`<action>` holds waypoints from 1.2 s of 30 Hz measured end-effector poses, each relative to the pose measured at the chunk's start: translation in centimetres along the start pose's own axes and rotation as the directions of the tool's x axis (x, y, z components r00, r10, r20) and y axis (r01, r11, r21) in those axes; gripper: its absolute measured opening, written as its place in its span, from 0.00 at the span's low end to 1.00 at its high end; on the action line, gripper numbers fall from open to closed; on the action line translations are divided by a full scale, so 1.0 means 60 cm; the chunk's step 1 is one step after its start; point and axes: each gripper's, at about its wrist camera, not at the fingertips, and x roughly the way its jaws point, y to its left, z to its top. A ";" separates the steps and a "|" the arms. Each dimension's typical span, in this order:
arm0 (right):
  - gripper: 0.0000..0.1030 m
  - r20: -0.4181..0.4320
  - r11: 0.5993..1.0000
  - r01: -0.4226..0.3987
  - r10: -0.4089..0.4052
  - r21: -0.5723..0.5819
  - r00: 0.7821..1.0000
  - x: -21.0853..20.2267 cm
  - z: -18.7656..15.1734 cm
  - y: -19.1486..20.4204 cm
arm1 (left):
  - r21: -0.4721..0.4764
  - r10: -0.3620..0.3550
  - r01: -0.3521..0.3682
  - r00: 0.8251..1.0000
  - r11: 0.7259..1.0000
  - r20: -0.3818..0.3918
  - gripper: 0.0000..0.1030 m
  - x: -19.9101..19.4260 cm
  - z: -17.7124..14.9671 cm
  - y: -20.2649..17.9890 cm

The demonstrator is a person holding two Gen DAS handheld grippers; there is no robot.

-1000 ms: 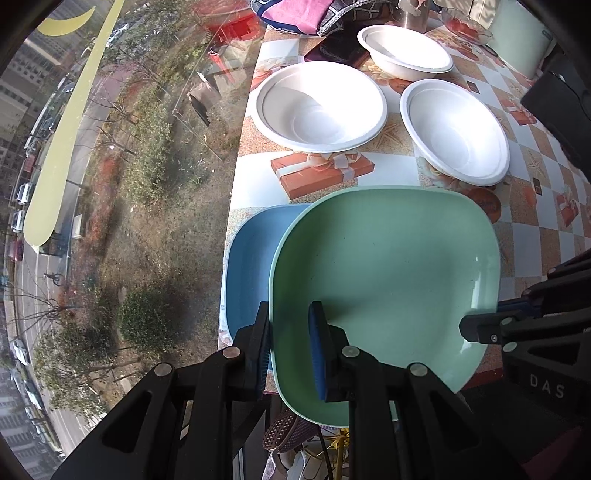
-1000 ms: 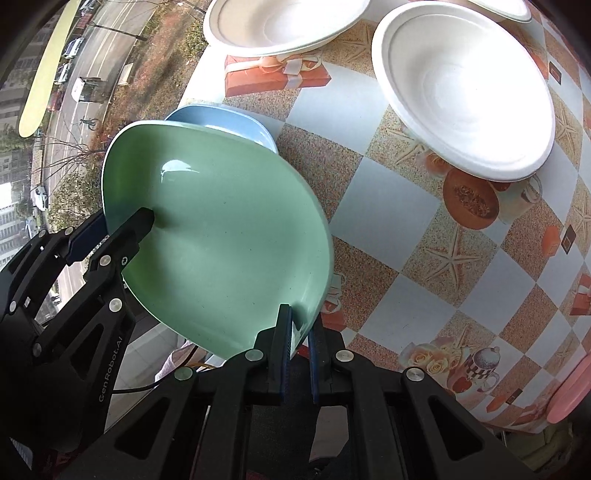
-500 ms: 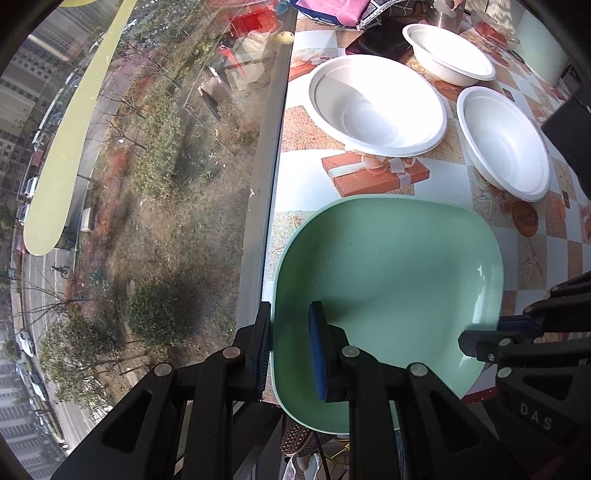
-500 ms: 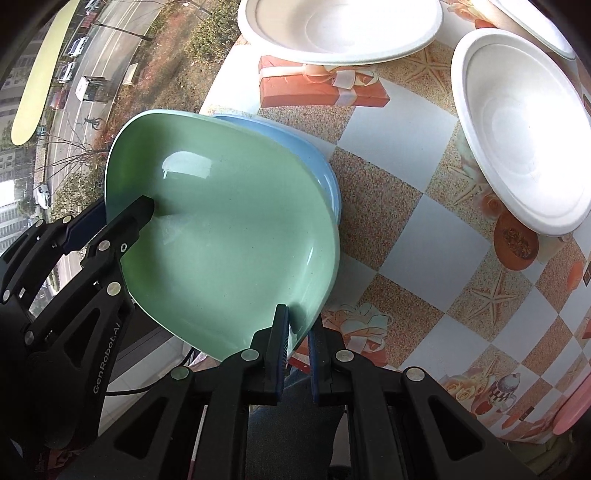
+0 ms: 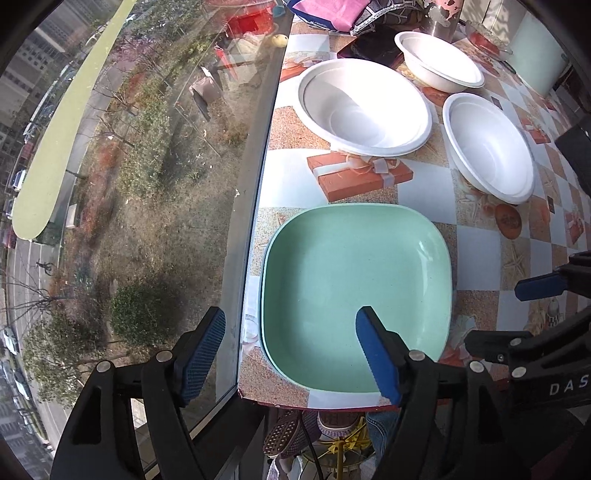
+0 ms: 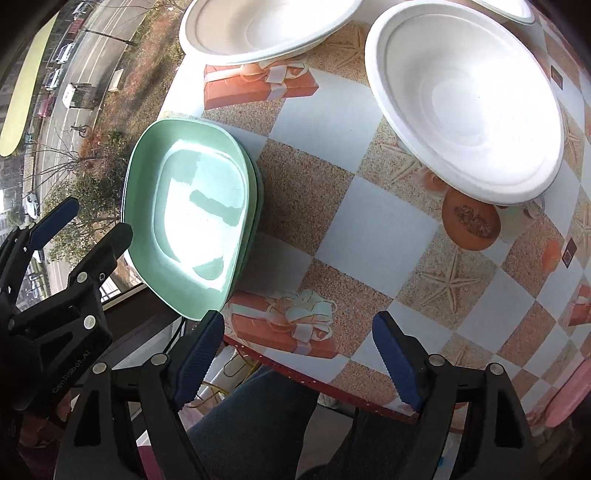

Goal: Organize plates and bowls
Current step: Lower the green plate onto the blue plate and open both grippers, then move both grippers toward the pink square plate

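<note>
A green square plate (image 5: 354,291) lies flat at the table's near left corner, stacked on a blue plate whose edge barely shows; it also shows in the right wrist view (image 6: 192,225). My left gripper (image 5: 288,354) is open, its fingers astride the plate's near left edge, not gripping. My right gripper (image 6: 295,350) is open and empty over the table's near edge, just right of the plate. Three white bowls stand beyond: a large one (image 5: 364,107), one to its right (image 5: 487,147), one farther back (image 5: 439,61).
The checkered tablecloth (image 5: 480,251) covers the table, whose left edge meets a glass window (image 5: 255,177). A dark tray (image 5: 373,50) and pink cloth (image 5: 332,13) lie at the back. A pink plate edge (image 6: 569,398) shows at the near right.
Both grippers let go of the green plate and opened. The plate now rests flat on the blue plate, covering it. Both grippers drew back slightly.
</note>
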 end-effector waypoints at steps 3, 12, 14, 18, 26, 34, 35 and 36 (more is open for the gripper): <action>0.81 -0.028 0.996 0.045 -0.043 0.078 0.999 -0.012 -0.021 -0.055 | 0.011 -0.045 0.045 0.999 0.999 -0.013 0.75 -0.009 0.005 -0.019; 0.81 0.035 0.883 -0.071 0.062 0.464 0.997 -0.065 -0.105 -0.241 | 0.247 -0.142 0.145 0.989 0.958 -0.028 0.75 -0.052 0.035 -0.162; 0.81 0.063 0.853 -0.095 0.073 0.513 0.995 -0.077 -0.122 -0.273 | 0.320 -0.147 0.147 0.989 0.936 -0.025 0.75 -0.061 0.044 -0.196; 0.81 0.119 0.799 -0.148 0.096 0.583 0.988 -0.092 -0.166 -0.331 | 0.425 -0.165 0.163 0.986 0.890 -0.032 0.75 -0.080 0.057 -0.255; 0.81 0.190 0.674 -0.211 0.106 0.708 0.976 -0.093 -0.244 -0.415 | 0.585 -0.167 0.160 0.985 0.795 -0.041 0.76 -0.103 0.064 -0.363; 0.81 0.222 0.581 -0.229 0.085 0.781 0.971 -0.091 -0.322 -0.484 | 0.665 -0.171 0.172 0.983 0.727 -0.067 0.76 -0.112 0.068 -0.453; 0.81 0.223 0.578 -0.224 0.074 0.785 0.972 -0.087 -0.328 -0.482 | 0.667 -0.173 0.178 0.982 0.723 -0.074 0.76 -0.112 0.069 -0.462; 0.81 0.226 0.578 -0.217 0.058 0.786 0.972 -0.091 -0.335 -0.489 | 0.667 -0.176 0.186 0.981 0.721 -0.082 0.76 -0.112 0.070 -0.471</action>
